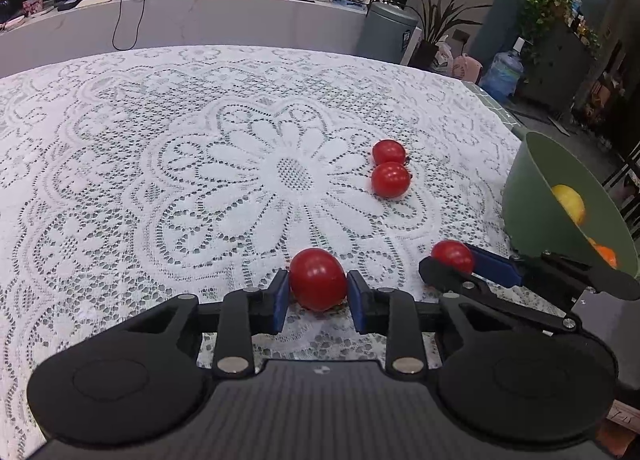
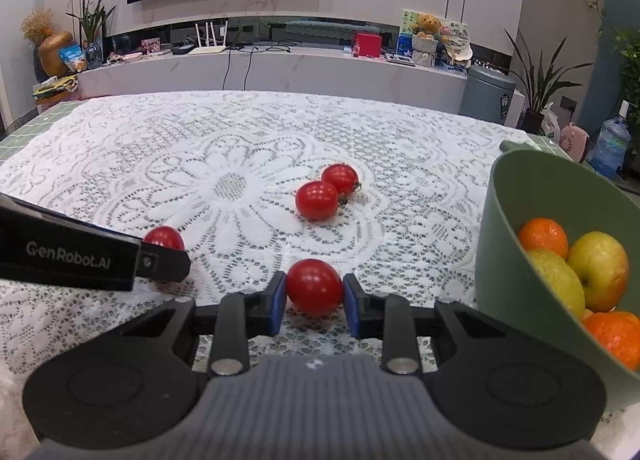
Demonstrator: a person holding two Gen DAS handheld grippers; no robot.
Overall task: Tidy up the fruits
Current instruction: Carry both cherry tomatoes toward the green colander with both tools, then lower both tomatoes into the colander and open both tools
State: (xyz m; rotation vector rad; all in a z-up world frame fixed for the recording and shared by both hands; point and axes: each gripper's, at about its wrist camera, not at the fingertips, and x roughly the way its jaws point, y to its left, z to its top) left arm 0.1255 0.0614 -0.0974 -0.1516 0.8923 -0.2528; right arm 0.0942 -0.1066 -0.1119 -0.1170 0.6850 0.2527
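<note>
In the left wrist view my left gripper [image 1: 318,284] is shut on a red tomato [image 1: 318,278], its blue pads pressing both sides, low over the lace cloth. To its right, my right gripper [image 1: 452,264] grips a second tomato [image 1: 454,255]. The right wrist view shows that gripper [image 2: 315,292] shut on its tomato [image 2: 315,286], with my left gripper [image 2: 166,252] at the left and its tomato [image 2: 164,238] partly hidden behind a finger. Two more tomatoes [image 2: 316,200] [image 2: 340,178] lie touching further out on the cloth. A green bowl [image 2: 496,244] stands at the right.
The bowl holds oranges [image 2: 544,238] and yellow-green apples [image 2: 598,276]. The white lace tablecloth [image 2: 224,183] covers the table up to its far edge. Beyond it are a low white counter [image 2: 280,67], a grey bin [image 2: 490,95] and potted plants.
</note>
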